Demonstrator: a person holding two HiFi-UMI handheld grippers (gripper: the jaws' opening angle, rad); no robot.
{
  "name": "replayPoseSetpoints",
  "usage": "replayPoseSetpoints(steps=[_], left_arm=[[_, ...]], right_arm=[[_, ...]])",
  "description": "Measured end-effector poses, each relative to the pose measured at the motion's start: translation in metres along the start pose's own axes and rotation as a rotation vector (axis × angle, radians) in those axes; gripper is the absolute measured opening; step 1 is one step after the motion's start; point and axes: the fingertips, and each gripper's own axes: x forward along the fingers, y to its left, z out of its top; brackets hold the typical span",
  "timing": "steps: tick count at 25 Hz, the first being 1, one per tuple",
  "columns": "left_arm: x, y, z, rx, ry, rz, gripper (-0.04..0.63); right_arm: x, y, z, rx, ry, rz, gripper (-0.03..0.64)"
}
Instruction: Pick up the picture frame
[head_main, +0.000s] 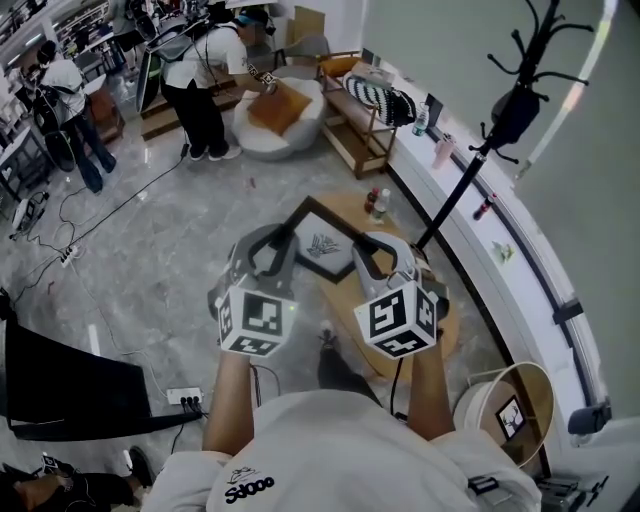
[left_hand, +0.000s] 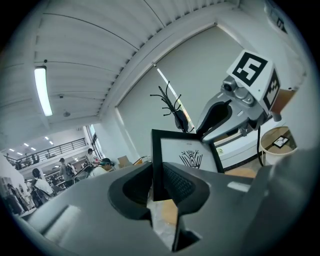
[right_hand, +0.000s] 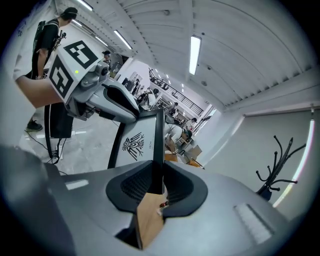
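head view: closest in, both forearms reach out from white sleeves, each hand carrying a gripper with a marker cube. left gripper (head_main: 283, 236) has its jaws pinched on the black left edge of the picture frame (head_main: 322, 246); in the left gripper view the ribbed pads (left_hand: 176, 183) press on either side of that edge (left_hand: 159, 165). right gripper (head_main: 366, 256) is clamped on the opposite edge, and the right gripper view shows its jaws (right_hand: 156, 181) closed on the frame (right_hand: 134, 144) seen nearly edge-on. the frame hangs between the two grippers, tilted, print side up, over the round wooden table (head_main: 346, 208). small bottles (head_main: 378, 204) stand on the table just beyond it. further off is a black coat rack (head_main: 468, 172), then a bench (head_main: 352, 128), and a person (head_main: 205, 70) bending over a white chair.
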Motion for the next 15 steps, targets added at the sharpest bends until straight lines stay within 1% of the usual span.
replayPoseSetpoints(steps=[15], left_arm=[[0.0003,-0.0004,-0.0019,0.001,0.009,0.0,0.075]], right_arm=[[0.0012,0.001,-0.0011,0.002,0.011,0.008,0.074]])
